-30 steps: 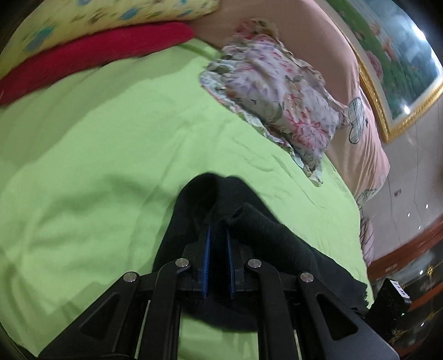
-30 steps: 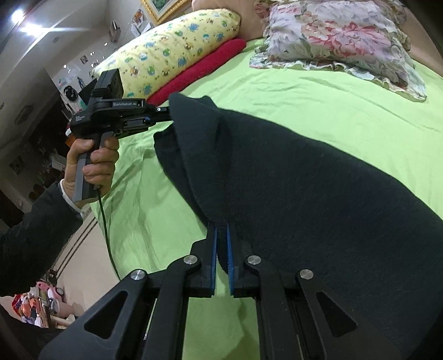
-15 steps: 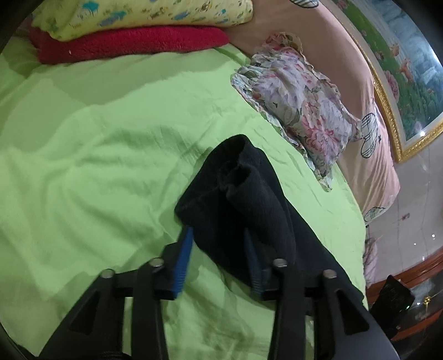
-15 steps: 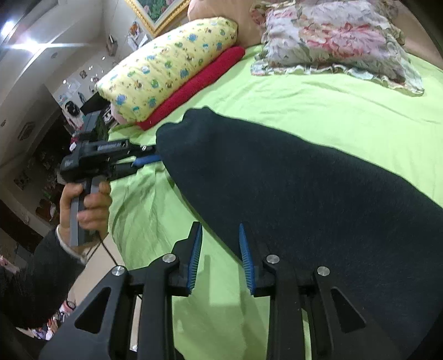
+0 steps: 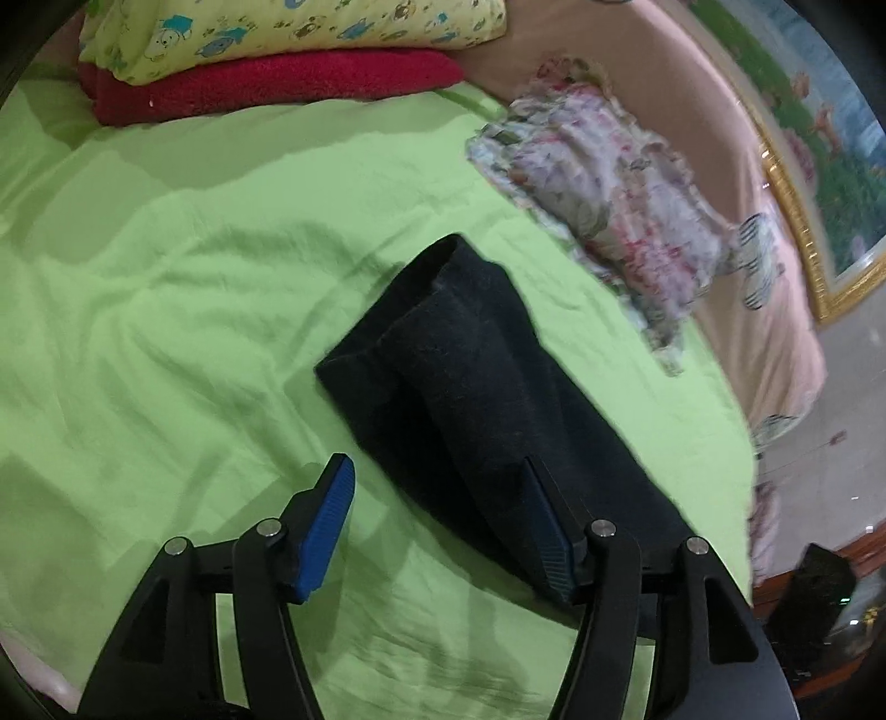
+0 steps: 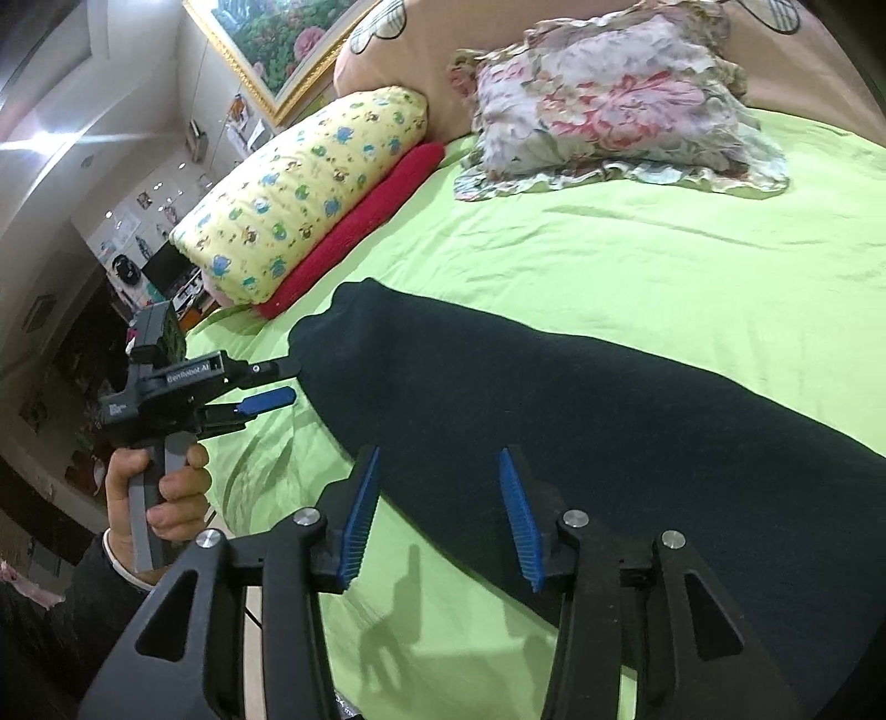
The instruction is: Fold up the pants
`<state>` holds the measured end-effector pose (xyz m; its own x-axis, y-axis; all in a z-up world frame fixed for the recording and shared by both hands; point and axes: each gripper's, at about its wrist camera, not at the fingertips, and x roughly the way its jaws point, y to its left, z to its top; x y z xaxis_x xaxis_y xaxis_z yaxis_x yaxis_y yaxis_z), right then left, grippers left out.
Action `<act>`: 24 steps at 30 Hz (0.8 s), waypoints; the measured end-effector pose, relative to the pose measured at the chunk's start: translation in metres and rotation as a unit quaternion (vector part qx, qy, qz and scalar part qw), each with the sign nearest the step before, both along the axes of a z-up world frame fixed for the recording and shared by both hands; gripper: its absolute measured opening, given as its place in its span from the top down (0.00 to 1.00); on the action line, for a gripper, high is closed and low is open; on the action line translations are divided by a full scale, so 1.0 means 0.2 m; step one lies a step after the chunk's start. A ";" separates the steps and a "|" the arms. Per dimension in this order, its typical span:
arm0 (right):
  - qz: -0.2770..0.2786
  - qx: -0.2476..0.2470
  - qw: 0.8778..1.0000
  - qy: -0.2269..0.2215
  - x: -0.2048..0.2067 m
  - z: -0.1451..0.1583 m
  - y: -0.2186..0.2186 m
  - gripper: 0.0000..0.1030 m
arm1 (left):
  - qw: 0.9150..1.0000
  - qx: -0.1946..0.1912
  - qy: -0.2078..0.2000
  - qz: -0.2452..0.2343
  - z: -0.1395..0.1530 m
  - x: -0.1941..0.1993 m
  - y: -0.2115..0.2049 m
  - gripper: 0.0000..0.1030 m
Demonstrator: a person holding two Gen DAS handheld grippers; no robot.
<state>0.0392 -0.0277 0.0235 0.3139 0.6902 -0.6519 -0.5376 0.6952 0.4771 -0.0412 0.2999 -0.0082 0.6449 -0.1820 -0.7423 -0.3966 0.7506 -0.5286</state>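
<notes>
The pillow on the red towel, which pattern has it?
Yellow pillow with small cartoon animals, clearest in the right wrist view.

We see black pants (image 5: 487,399) on a lime-green sheet (image 5: 194,310), a yellow cartoon-print pillow (image 5: 299,27) over a red blanket (image 5: 277,83) upper left, and a pink-floral pillow (image 5: 603,194) upper right.
</notes>
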 end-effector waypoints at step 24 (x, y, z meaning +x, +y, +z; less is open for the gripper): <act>-0.045 -0.007 0.987 0.155 0.71 -0.21 0.01 0.51 | 1.000 -0.004 0.006 -0.015 -0.11 0.20 0.04 0.39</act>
<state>0.1819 -0.0259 -0.0182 0.1583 0.6588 -0.7355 -0.3032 0.7413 0.5988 -0.0008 0.3072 -0.0297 0.6310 -0.2074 -0.7476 -0.3803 0.7572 -0.5310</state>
